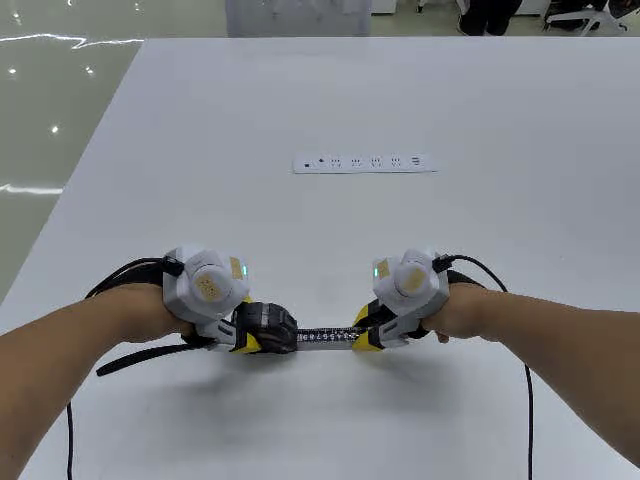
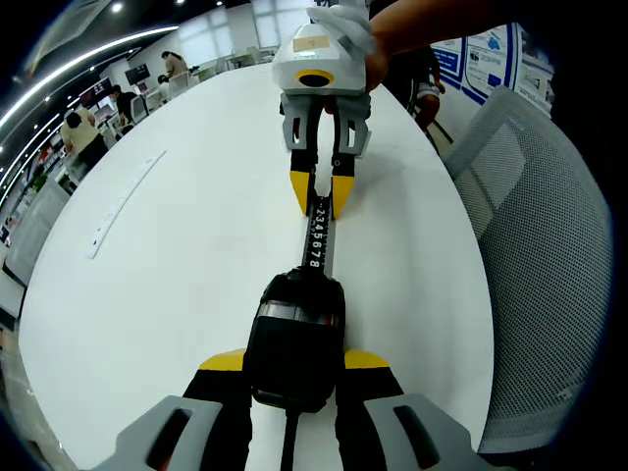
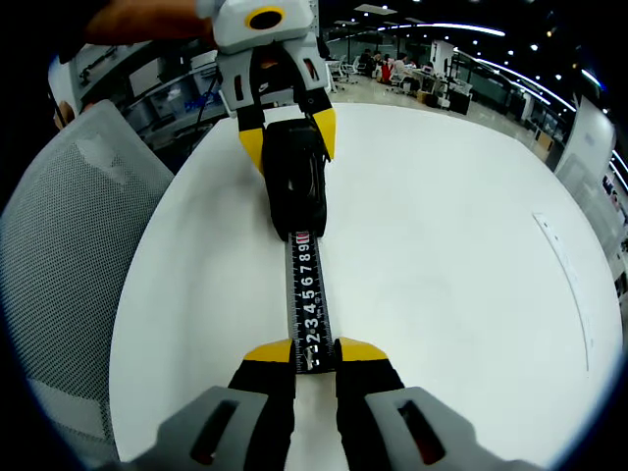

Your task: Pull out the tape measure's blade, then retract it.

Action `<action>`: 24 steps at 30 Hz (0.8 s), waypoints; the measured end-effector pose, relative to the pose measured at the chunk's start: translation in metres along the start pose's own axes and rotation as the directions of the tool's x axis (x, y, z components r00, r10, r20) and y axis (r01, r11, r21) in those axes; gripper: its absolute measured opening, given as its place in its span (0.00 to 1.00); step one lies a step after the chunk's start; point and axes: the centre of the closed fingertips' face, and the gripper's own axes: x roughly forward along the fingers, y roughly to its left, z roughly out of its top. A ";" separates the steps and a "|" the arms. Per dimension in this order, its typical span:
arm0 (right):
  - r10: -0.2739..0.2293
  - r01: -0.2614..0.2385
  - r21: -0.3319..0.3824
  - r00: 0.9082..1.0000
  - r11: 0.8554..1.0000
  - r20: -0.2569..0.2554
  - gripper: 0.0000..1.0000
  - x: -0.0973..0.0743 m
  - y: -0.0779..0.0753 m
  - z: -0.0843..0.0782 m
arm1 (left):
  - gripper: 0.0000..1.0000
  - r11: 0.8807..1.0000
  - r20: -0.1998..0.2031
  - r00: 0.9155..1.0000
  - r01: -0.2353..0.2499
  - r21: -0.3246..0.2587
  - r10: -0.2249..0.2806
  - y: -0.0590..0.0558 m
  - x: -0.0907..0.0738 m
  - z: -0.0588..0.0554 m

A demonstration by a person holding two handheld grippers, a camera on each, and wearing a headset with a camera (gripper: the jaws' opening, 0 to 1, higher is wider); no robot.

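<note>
Nearest the person, just above the white desk (image 1: 300, 100), the left gripper (image 2: 294, 360) has its fingers clenched on the black tape measure case (image 1: 268, 326). The right gripper (image 3: 314, 351) grasps the tip of the blade (image 3: 306, 285), which is only a short way out, numbers up. The pull likely goes best with the case held steady and the right gripper drawn straight along the blade, level and untwisted, to avoid a kink. Farther off lies a power strip (image 1: 364, 163), well apart.

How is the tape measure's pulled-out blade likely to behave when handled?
The blade is probably fairly stiff: its short span runs straight from the case in the left gripper to the right gripper. Thin and narrow, it likely weighs little and may buckle if pushed endwise.
</note>
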 end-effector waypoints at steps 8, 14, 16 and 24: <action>-0.001 0.001 0.005 1.000 1.000 -0.005 0.13 -0.002 -0.001 -0.006 | 0.29 1.000 -0.003 1.000 0.002 -0.003 -0.002 0.000 0.000 -0.001; -0.003 0.003 0.008 1.000 1.000 -0.011 0.13 -0.005 -0.002 -0.008 | 0.29 1.000 -0.005 1.000 0.000 -0.005 0.000 0.001 0.001 -0.001; -0.001 0.001 0.008 1.000 1.000 -0.011 0.13 -0.005 -0.001 -0.008 | 0.29 1.000 -0.010 1.000 -0.002 0.002 0.003 0.000 0.001 -0.001; 0.001 -0.001 0.004 1.000 1.000 -0.015 0.13 -0.009 -0.001 -0.013 | 0.29 1.000 -0.007 1.000 -0.001 -0.003 0.001 0.001 0.001 -0.001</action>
